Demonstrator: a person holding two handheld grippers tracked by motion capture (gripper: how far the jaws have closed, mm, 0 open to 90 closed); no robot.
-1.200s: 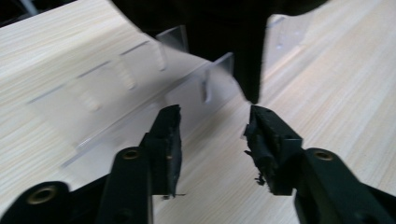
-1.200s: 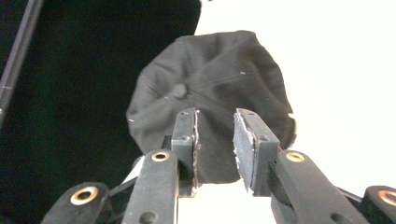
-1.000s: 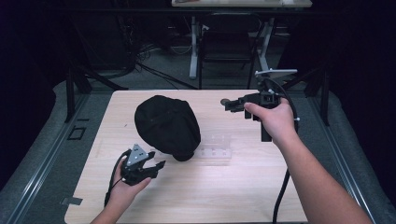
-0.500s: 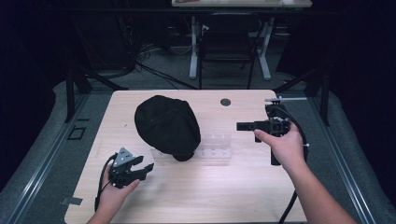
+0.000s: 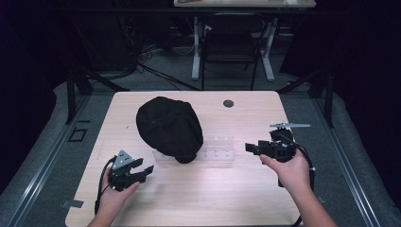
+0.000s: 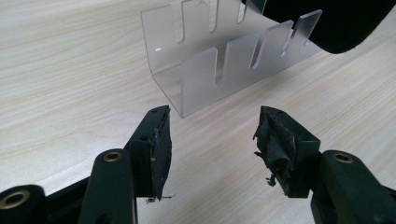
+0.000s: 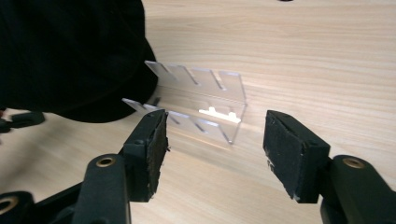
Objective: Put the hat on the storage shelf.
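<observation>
A black cap (image 5: 169,126) lies on a clear slotted acrylic rack (image 5: 215,152) in the middle of the wooden table (image 5: 246,198). My left gripper (image 5: 144,171) sits low at the front left, open and empty, pointing toward the rack's left end (image 6: 210,60). The cap's edge (image 6: 336,23) overhangs the rack at the upper right of the left gripper view. My right gripper (image 5: 250,148) is held at the right of the rack, open and empty. In the right gripper view the rack (image 7: 210,105) stands ahead between the jaws, with the cap (image 7: 70,56) covering its far part.
A small dark round grommet (image 5: 228,103) is set in the table near its far edge. Beyond the table stand a chair (image 5: 230,47) and desk legs (image 5: 196,47) on a dark floor. Cables trail from both grippers toward the front edge.
My right gripper has come down and toward me, from near the far right of the table to beside the rack's right end. The left gripper shifted slightly back and left, then settled.
</observation>
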